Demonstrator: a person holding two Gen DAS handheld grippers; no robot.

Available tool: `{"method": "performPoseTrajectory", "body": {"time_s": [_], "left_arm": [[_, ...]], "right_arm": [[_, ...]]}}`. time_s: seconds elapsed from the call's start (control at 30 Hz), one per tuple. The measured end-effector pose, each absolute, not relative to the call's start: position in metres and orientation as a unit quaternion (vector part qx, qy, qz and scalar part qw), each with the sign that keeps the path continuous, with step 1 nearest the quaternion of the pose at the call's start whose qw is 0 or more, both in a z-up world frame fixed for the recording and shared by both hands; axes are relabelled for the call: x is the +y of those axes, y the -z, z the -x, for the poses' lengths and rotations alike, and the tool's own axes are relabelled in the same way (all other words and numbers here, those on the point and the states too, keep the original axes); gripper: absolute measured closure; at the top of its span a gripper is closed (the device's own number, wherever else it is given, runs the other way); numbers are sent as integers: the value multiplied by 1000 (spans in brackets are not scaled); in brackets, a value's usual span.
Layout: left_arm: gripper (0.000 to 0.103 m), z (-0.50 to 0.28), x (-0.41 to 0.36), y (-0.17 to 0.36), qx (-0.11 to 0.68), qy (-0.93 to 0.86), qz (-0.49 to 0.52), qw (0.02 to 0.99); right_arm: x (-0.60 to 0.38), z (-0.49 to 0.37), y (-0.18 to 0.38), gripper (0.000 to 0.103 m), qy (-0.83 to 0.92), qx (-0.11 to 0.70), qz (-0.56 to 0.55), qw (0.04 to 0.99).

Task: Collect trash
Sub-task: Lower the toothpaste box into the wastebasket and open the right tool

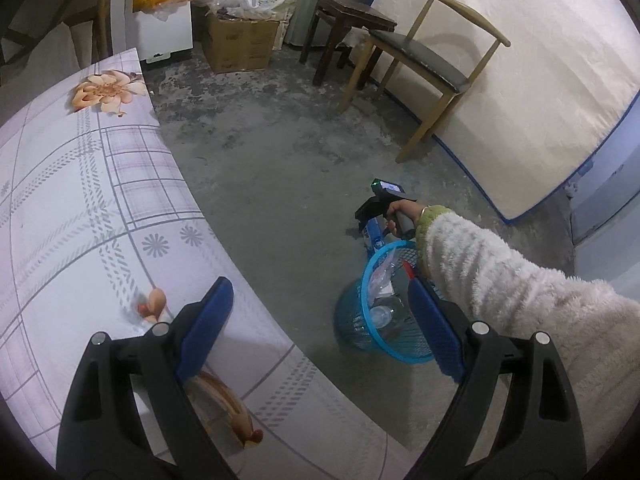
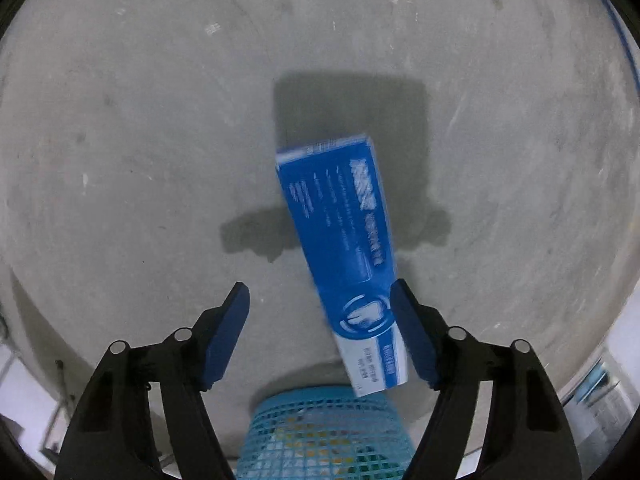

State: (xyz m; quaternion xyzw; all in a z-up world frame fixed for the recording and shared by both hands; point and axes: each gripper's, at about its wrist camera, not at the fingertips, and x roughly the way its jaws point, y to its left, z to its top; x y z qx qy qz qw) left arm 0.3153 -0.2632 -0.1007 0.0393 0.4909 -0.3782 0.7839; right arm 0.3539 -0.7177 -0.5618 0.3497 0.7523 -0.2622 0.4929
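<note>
A long blue and white toothpaste box (image 2: pixel 344 248) lies slanted over the concrete floor, slightly blurred. Its near end sits between the jaws of my right gripper (image 2: pixel 320 292). It lies against the right pad (image 2: pixel 412 332), with a wide gap to the left pad (image 2: pixel 224 336), so nothing is clamped. Just behind the box stands a blue mesh basket (image 2: pixel 328 436). In the left wrist view the basket (image 1: pixel 356 328) holds a clear plastic bottle (image 1: pixel 386 314) and wrappers. My left gripper (image 1: pixel 316 288) hangs open over the table's edge, with nothing between its fingers.
A table with a checked floral cloth (image 1: pixel 80 200) fills the left. A wooden chair (image 1: pixel 424 64), a dark stool (image 1: pixel 344 20) and a leaning mattress (image 1: pixel 540 80) stand at the back right. A cardboard box (image 1: pixel 240 44) with bags stands at the back. A fuzzy white sleeve (image 1: pixel 500 280) reaches over the basket.
</note>
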Motion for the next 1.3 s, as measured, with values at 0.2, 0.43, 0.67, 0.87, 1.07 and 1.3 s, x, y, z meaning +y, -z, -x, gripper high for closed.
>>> {"method": "performPoseTrajectory", "body": {"time_s": [0.2,0.43,0.67,0.87,1.07,1.3], "left_arm": [[18,-315,-266,101,496,386,-31,777],[18,-314,-261,93,483,385,-26,786],[18,-313,-261,90,473,396,-30,787],[18,-318,-259,97,478,388,-27,787],[18,-322,-260,100,482,395,-21,782],[18,-322,-263,103,484,396,-23,780]], "right_arm": [[-722,-360,553,65,285,752,-314,504],[-741,-337,519,102,300,704,-361,534],[-737,-355,511,86,272,733,-324,532],[-726,-375,541,26,296,779,-232,502],[-726,-373,569,28,286,783,-241,497],[-739,-374,512,57,333,709,-227,579]]}}
